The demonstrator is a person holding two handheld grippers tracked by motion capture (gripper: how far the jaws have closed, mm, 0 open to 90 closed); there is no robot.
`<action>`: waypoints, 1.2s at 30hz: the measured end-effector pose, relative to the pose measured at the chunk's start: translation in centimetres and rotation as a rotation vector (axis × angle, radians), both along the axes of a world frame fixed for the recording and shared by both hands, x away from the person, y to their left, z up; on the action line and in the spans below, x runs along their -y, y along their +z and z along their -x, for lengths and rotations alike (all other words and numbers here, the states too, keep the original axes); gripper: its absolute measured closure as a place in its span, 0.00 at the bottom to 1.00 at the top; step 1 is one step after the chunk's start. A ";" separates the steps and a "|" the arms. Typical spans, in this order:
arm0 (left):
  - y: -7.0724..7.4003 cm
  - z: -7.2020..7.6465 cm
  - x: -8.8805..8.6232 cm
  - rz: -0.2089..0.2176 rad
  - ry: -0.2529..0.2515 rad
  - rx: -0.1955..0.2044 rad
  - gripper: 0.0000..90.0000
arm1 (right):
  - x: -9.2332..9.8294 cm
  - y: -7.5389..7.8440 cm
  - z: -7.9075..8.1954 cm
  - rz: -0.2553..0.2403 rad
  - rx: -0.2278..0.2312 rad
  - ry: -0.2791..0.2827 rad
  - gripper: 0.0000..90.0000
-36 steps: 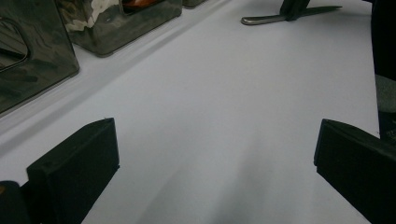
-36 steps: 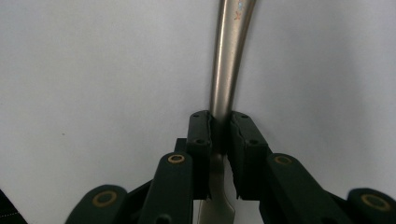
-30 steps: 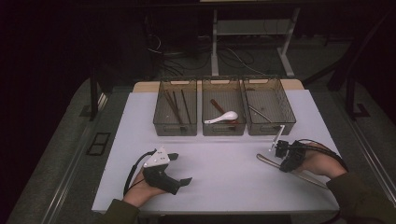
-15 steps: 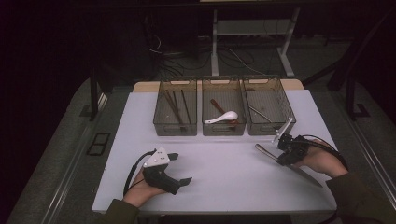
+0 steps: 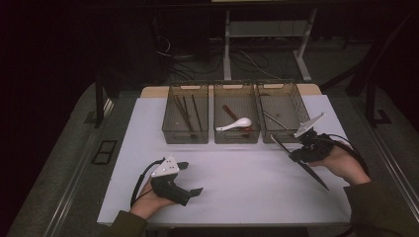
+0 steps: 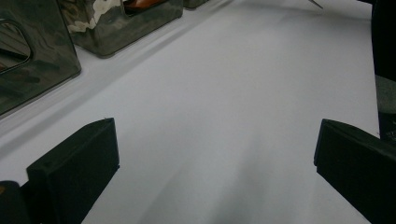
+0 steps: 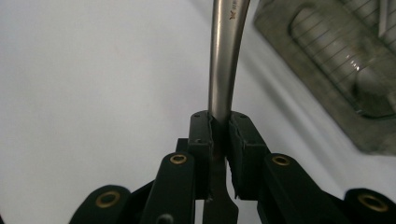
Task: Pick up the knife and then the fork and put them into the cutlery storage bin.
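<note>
My right gripper (image 5: 302, 149) is shut on a long metal utensil (image 5: 315, 177), held off the white table near the right bin (image 5: 282, 138). In the right gripper view the pads (image 7: 205, 135) clamp the steel handle (image 7: 223, 60), which runs up and away from my right gripper (image 7: 220, 135); its far end is out of frame. My left gripper (image 5: 191, 177) rests on the table at the front left, open with nothing between its fingers. Its two black jaws stand wide apart over bare table in the left gripper view, around my left gripper (image 6: 215, 172).
Three clear bins stand in a row at the far side: the left bin (image 5: 170, 133) holds chopsticks (image 5: 185, 112), the middle bin (image 5: 236, 138) a white spoon (image 5: 238, 123) and a reddish piece, the right one a metal utensil (image 5: 274, 118). The table edge (image 5: 212, 223) runs along the front.
My right gripper has risen from the table with the metal utensil and shifted slightly toward the right bin. The left gripper has stayed where it was.
</note>
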State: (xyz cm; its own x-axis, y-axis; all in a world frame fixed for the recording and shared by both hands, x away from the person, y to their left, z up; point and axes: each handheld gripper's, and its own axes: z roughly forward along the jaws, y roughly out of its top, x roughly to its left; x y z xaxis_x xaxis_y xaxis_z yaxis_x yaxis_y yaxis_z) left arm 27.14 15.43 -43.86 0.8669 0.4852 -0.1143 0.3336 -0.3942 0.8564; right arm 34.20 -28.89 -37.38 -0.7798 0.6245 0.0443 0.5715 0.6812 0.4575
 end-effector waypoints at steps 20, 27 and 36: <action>0.1 0.0 -0.1 0.006 0.002 0.002 0.00 | 2.9 1.8 -1.0 -0.323 0.180 -0.166 0.88; 0.1 0.0 -0.1 0.007 0.000 0.008 0.00 | 3.5 0.9 -1.3 -0.397 0.222 -0.201 0.88; 0.1 0.0 -0.1 0.011 0.002 0.003 0.00 | 4.2 1.3 -1.7 -0.458 0.290 -0.230 0.88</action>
State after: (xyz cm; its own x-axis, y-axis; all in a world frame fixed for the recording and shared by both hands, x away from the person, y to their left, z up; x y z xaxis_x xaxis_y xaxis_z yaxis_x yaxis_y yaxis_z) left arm 27.17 15.52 -43.76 0.8663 0.4856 -0.1170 0.3316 -0.3840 0.8617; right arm 35.94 -33.07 -36.05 -0.6469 0.7467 0.1550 0.4890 0.2503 0.8356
